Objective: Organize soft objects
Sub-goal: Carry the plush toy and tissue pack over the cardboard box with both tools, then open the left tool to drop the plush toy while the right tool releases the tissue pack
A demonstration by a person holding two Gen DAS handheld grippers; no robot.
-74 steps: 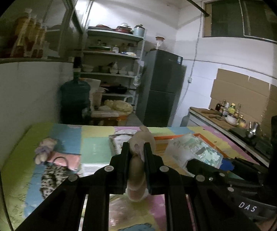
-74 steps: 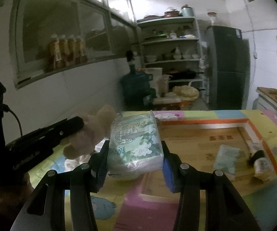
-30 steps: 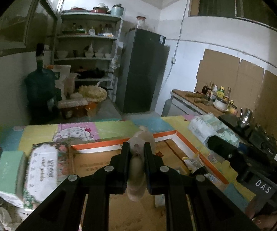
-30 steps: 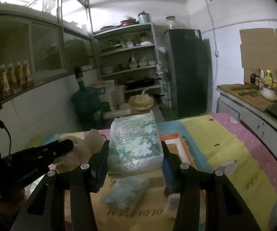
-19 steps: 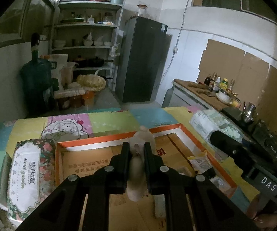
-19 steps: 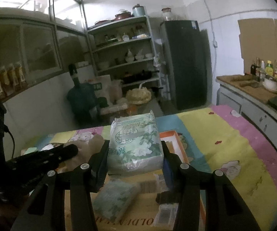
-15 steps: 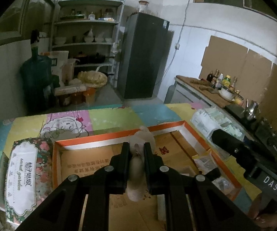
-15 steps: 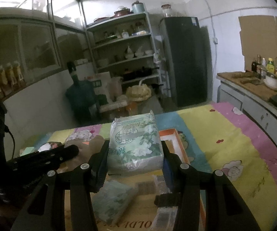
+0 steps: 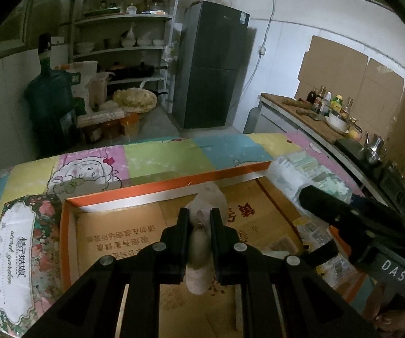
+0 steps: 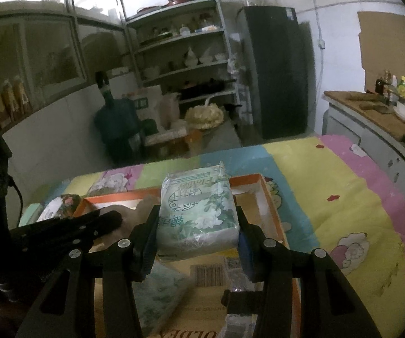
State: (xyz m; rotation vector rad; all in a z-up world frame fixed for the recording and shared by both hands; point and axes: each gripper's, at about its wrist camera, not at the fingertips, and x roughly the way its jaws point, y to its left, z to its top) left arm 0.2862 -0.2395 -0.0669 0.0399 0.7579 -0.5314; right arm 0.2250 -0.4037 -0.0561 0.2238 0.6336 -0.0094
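L gripper [image 9: 199,219]: pinching beige plush toy [image 9: 202,242], held over cardboard box [image 9: 112,233]. R gripper [image 10: 196,225]: clamped on tissue pack [image 10: 196,214], above same box. Floral tissue pack [image 9: 19,253] beside box, on patchwork mat [image 10: 343,197].

Pale plush toy [image 9: 205,226] pinched upright over orange-rimmed cardboard box [image 9: 134,194]; floral tissue pack [image 10: 198,215] held above it.
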